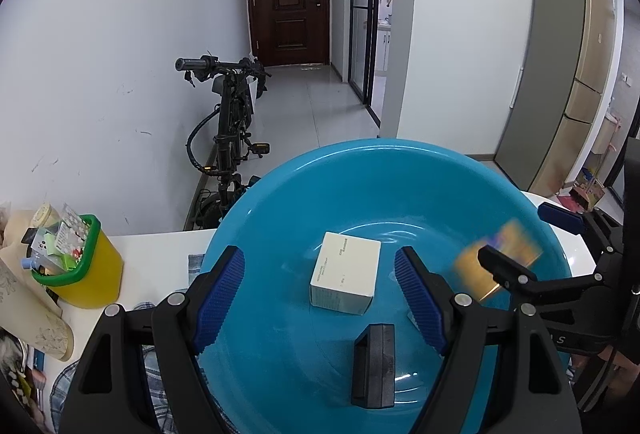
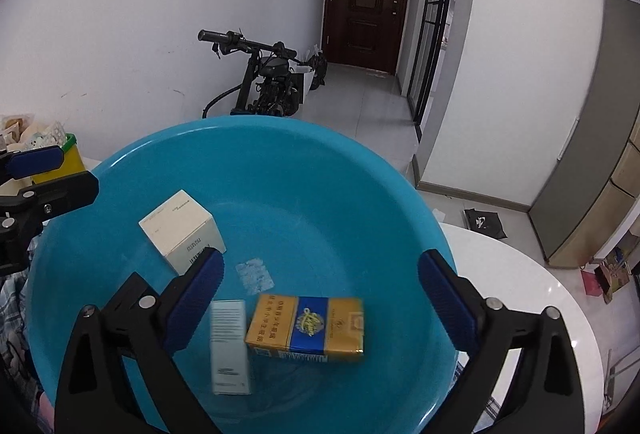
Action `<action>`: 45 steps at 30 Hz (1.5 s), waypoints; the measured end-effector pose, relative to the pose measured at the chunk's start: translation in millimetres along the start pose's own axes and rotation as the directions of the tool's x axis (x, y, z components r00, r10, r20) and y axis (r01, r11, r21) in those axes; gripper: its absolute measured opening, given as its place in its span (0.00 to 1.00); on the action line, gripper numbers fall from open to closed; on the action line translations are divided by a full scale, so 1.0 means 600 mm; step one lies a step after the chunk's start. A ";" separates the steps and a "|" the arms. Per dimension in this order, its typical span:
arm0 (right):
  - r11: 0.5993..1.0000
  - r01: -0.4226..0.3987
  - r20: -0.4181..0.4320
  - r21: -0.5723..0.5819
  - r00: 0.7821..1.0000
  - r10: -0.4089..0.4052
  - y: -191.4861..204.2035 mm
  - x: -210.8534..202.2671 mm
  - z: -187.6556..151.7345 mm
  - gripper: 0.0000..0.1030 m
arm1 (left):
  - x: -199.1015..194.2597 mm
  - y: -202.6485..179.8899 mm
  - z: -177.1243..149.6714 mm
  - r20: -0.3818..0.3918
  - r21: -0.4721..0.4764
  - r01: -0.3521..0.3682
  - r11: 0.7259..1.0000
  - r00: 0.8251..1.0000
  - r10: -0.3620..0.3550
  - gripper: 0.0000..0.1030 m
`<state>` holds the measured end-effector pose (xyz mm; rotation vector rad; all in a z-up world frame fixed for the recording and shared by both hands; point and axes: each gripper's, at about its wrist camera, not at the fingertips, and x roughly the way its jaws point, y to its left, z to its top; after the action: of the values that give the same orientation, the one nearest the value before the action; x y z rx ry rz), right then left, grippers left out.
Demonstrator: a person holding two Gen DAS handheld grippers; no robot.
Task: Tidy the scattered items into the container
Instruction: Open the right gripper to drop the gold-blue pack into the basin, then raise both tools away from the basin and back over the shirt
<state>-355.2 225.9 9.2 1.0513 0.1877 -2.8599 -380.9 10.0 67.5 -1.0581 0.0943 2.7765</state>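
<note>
Both grippers over a blue basin (image 1: 256, 201) on a white table (image 2: 532, 274), the basin filling most of each view. Left gripper (image 1: 320, 298) spread wide with nothing between its blue-padded fingers (image 1: 220, 298), poised above the near-left part of the basin. Right gripper (image 2: 320, 298) likewise spread wide and gripping nothing, poised above the near-right part; seen from the left wrist camera as a black frame reaching in from the right edge (image 1: 520, 246). Inside the basin: a white carton (image 1: 346, 274), squarish with small print, lying toward the middle-left of the floor; a gold-and-blue cigarette pack (image 2: 306, 330), slightly blurred, below and between the right gripper's fingers, whether resting on the basin floor or not, hard to say; a slim pale box (image 2: 229, 346), also blurred, just beside the pack on its left. A black rectangular piece marked PUSH (image 1: 374, 366) at the near side of the basin in the left view, nature unclear. At the table's left edge, a yellow tub with a green rim (image 1: 86, 270), stuffed with small packets, well apart from the basin. Checked cloth (image 1: 64, 390) at the near-left corner, reaching under the basin's rim. Beyond the table, a black bike (image 1: 228, 137) against the wall and a dark door (image 1: 288, 1) down the hallway.
</note>
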 end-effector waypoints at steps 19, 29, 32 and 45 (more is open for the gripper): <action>0.999 0.033 0.065 0.034 0.997 -0.035 -0.013 -0.017 0.013 0.98 | -0.010 -0.001 0.004 0.040 -0.018 -0.008 1.000 0.999 0.009 0.78; 0.994 0.033 0.278 0.108 0.959 -0.062 -0.031 -0.084 0.021 0.98 | -0.080 0.011 0.015 0.292 -0.070 -0.024 0.997 0.955 0.043 0.86; 0.991 0.012 0.357 0.131 0.932 -0.059 -0.036 -0.109 0.022 0.98 | -0.096 0.009 0.015 0.345 -0.069 -0.034 0.997 0.937 0.055 0.86; 0.990 0.069 0.517 0.125 0.847 -0.124 -0.013 -0.170 0.039 1.00 | -0.167 -0.026 0.002 0.553 -0.019 -0.118 0.993 0.826 0.109 1.00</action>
<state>-293.5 234.3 93.7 0.2349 0.0513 -3.1430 -305.4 11.8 135.2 -0.2068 0.1050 3.0584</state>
